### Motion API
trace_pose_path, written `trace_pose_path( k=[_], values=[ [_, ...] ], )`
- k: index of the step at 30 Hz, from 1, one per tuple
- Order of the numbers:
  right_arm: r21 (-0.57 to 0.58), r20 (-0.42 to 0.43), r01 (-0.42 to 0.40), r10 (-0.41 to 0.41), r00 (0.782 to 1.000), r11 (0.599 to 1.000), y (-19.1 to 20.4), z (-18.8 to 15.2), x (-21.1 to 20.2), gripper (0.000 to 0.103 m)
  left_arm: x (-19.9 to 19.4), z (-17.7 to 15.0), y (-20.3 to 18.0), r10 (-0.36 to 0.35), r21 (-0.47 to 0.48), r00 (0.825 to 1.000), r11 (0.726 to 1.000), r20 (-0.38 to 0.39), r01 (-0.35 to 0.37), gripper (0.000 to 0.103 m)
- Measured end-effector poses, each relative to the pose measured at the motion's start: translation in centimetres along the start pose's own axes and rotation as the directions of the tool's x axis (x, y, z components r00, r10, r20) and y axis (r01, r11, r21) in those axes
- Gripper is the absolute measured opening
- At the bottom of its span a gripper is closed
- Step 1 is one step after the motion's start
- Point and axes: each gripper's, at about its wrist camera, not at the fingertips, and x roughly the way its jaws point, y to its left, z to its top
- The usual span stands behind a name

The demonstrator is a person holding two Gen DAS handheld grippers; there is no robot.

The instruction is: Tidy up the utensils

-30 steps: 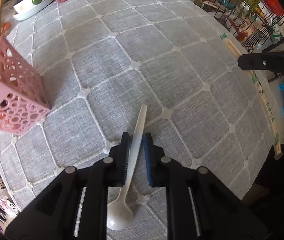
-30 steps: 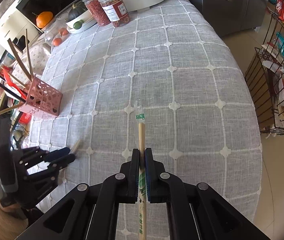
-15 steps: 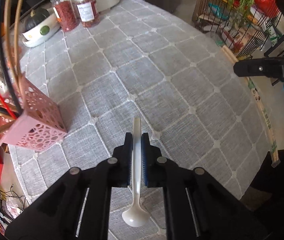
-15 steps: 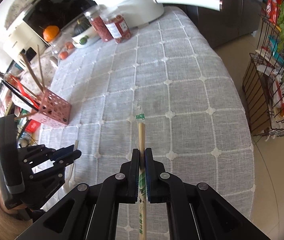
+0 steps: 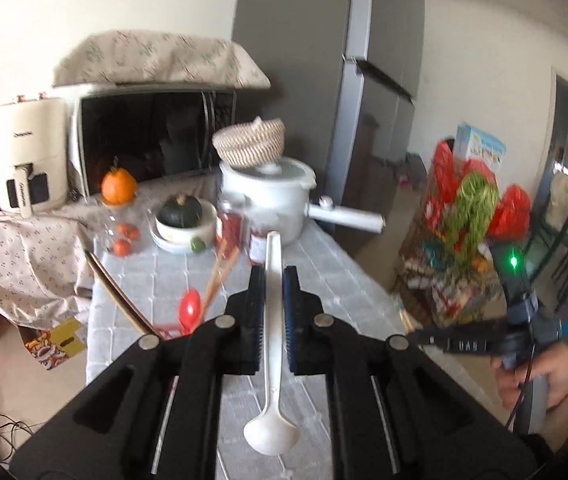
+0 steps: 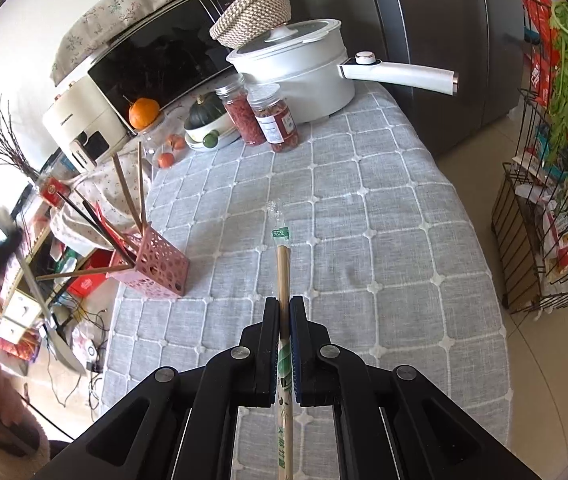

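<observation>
My left gripper is shut on a white plastic spoon, held in the air with the handle forward and the bowl toward the camera. Just past its fingers stand a red spoon and chopsticks; the holder beneath them is hidden. My right gripper is shut on a wrapped pair of chopsticks above the grey checked tablecloth. The pink perforated holder, with several utensils in it, stands at the table's left edge. The right gripper also shows in the left wrist view, in a hand.
At the table's far end stand a white pot with a long handle, two red-filled jars and a bowl with a green squash. A wire rack of groceries stands on the floor to the right of the table.
The left gripper has closed on the white spoon, lifted it off the cloth and tilted up toward the counter. The right gripper has risen a little, still shut on the chopsticks.
</observation>
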Motion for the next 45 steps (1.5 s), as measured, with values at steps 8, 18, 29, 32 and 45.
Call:
trace_pose_path(
  k=[8, 18, 29, 32, 45],
  values=[
    [0.0, -0.008, -0.003, 0.003, 1.0, 1.0, 1.2, 0.3, 1.3, 0.005, 3.6, -0.7, 2.0, 0.212, -0.094, 0.949, 0.976, 0.234, -0.195, 0.01],
    [-0.018, -0.019, -0.021, 0.021, 1.0, 1.0, 1.6, 0.1, 1.5, 0.005, 7.5, -2.2, 2.8, 0.323, -0.073, 0.922, 0.946, 0.214, -0.315, 0.01],
    [-0.004, -0.011, -0.022, 0.022, 1.0, 1.0, 0.7, -0.1, 1.0, 0.005, 9.1, -3.0, 3.0, 0.347, -0.064, 0.921, 0.938, 0.177, -0.341, 0.01],
    [-0.001, -0.007, -0.025, 0.025, 1.0, 1.0, 0.7, -0.1, 1.0, 0.005, 8.9, -2.7, 2.9, 0.336, -0.065, 0.928, 0.942, 0.162, -0.33, 0.029],
    [-0.029, 0.031, -0.056, 0.057, 0.998, 0.998, 2.3, 0.1, 0.4, 0.006, 5.3, -1.1, 3.3, 0.27, -0.099, 0.96, 0.956, -0.069, -0.276, 0.046]
  ],
)
